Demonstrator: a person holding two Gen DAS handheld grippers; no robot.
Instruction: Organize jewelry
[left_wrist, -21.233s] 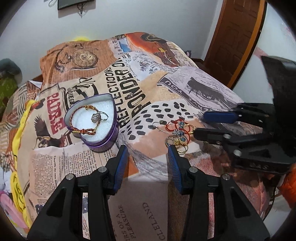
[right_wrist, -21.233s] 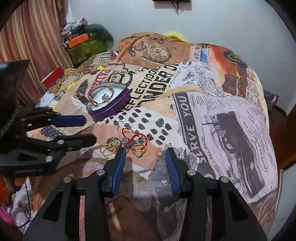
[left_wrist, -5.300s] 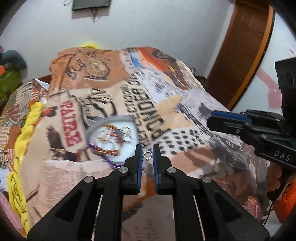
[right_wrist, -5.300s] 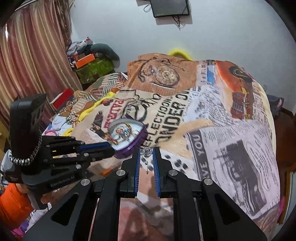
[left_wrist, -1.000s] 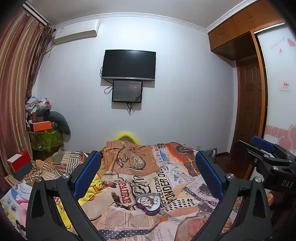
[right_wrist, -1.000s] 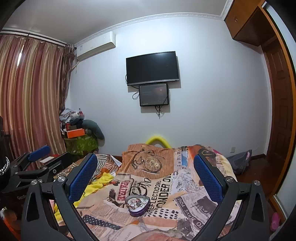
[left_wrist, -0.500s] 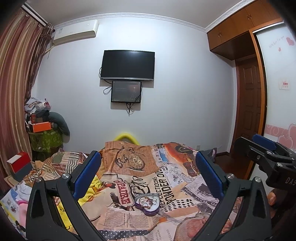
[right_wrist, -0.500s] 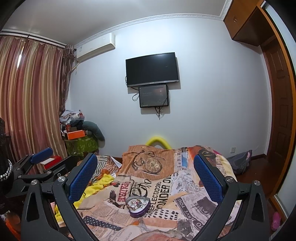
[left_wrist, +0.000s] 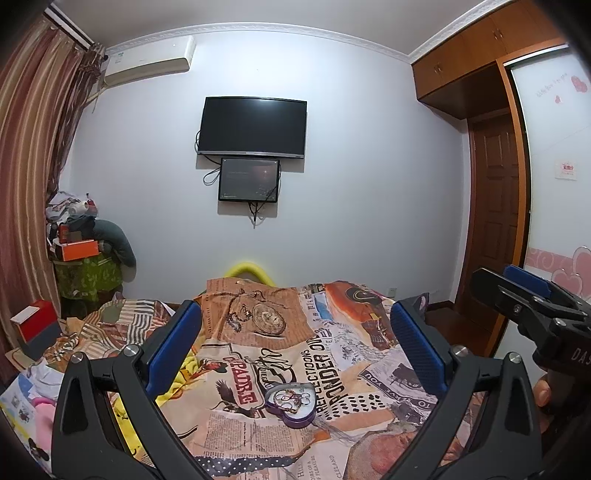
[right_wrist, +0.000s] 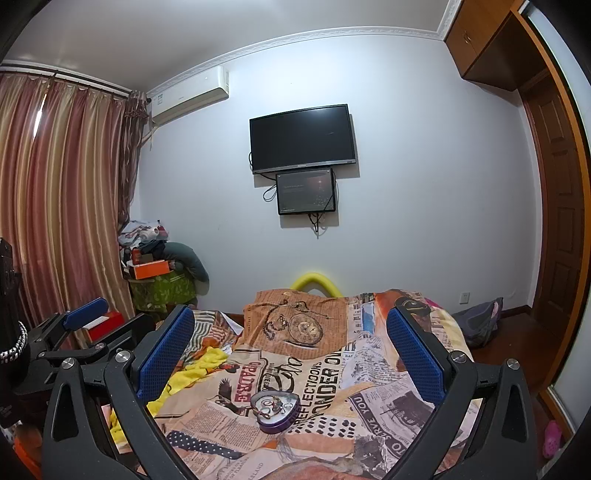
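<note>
A purple heart-shaped tin (left_wrist: 291, 404) with several pieces of jewelry in it sits on the newspaper-print bedspread (left_wrist: 332, 354); it also shows in the right wrist view (right_wrist: 273, 410). My left gripper (left_wrist: 293, 341) is wide open and empty, held well back and above the bed. My right gripper (right_wrist: 290, 341) is wide open and empty too. The right gripper shows at the right edge of the left wrist view (left_wrist: 532, 299); the left one shows at the left of the right wrist view (right_wrist: 74, 332).
A TV (left_wrist: 253, 127) and a small screen (left_wrist: 248, 180) hang on the far wall. Curtains (right_wrist: 62, 206) and a pile of boxes and clothes (right_wrist: 159, 266) stand on the left. A wooden door (left_wrist: 495, 229) is on the right. A yellow towel (right_wrist: 195, 369) lies on the bed.
Both grippers have stayed wide open and drifted only slightly. Over the longer span they let go of the jewelry at the tin and pulled far back from the bed.
</note>
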